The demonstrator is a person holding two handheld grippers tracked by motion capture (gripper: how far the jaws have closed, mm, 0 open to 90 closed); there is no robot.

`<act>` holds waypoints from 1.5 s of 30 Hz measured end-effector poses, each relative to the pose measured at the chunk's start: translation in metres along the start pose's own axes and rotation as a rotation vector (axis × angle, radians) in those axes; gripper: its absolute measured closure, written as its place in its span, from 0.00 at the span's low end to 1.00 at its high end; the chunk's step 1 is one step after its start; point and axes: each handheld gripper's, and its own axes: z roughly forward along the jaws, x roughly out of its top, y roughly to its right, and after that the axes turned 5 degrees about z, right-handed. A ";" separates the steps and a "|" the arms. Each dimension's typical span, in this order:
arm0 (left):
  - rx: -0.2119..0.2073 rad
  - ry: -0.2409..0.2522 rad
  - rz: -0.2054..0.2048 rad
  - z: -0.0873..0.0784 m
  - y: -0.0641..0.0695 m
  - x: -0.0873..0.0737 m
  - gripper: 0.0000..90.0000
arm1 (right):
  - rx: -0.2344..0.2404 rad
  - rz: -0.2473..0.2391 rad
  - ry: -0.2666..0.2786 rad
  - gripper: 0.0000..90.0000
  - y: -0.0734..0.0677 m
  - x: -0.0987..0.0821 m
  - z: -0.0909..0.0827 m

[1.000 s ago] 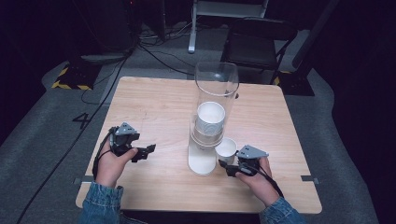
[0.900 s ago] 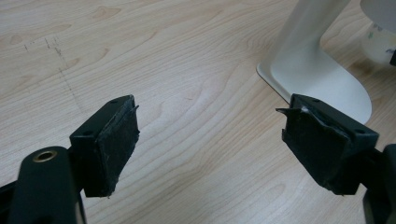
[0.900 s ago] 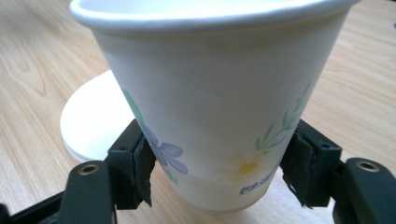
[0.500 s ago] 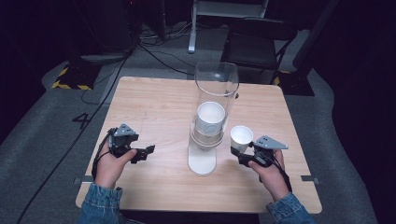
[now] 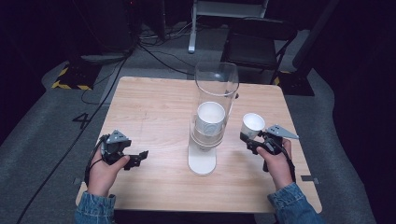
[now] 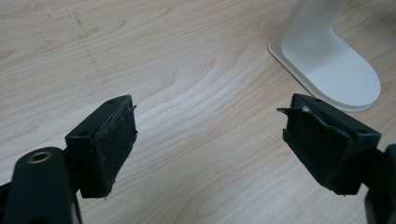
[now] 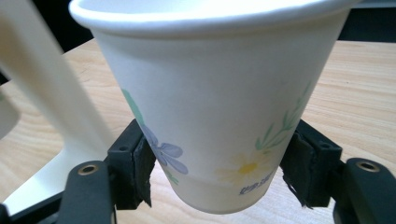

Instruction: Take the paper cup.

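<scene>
Wooden table: cup dispenser at centre, bare surface on both sides.
Right gripper clamps paper cup, upright, above the table right of the dispenser, inside the right edge. Left gripper wide apart, holding nothing, near the front-left edge.

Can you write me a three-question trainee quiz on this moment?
1. True or false: the right gripper holds the paper cup clear of the table.
2. The left gripper is: A open with nothing between its jaws, B shut on a cup, C clamped on the stand.
3. What does the clear tube of the cup dispenser hold?

Key
1. True.
2. A.
3. A stack of white cups, above the white base.
</scene>
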 end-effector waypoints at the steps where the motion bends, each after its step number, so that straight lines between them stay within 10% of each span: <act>1: 0.003 -0.001 -0.004 -0.002 0.000 -0.002 0.19 | -0.006 0.004 -0.002 0.38 0.002 0.000 0.001; 16: 0.038 -0.011 -0.036 -0.018 -0.002 -0.020 0.19 | -0.159 -0.046 -0.048 0.38 0.037 0.004 0.023; 45: 0.030 -0.020 -0.019 -0.017 -0.001 -0.020 0.19 | -0.187 0.027 -0.249 0.37 0.059 -0.019 0.041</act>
